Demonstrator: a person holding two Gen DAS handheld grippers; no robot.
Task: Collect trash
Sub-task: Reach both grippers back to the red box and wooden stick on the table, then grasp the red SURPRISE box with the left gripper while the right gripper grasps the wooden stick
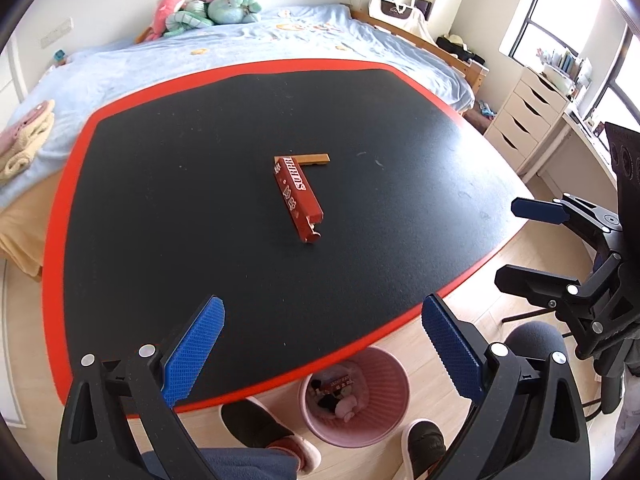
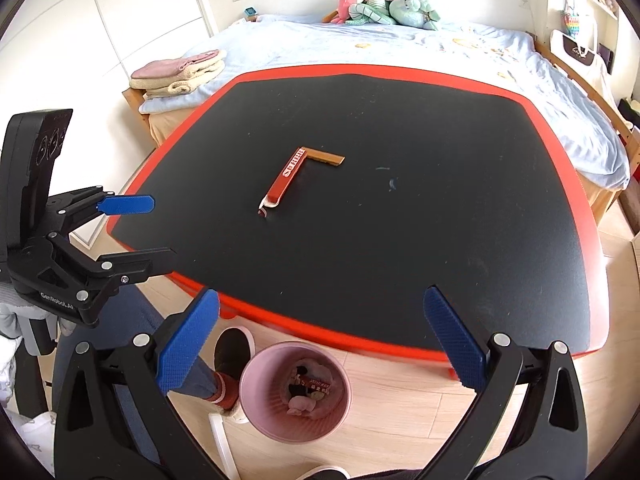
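Pink wastebasket, part-filled, on floor below left gripper and right gripper; both spread wide, empty.
Red carton mid-table: best pinched across its narrow sides.

Both views are bright with daylight, which seems to come from the window at the right of the left wrist view, where the panes are blown out to white. The black surface stays matte, without glare. A soft, short shadow lies beside the red box. Fisheye distortion bows the edges, the corners go dark, and focus is mostly sharp.
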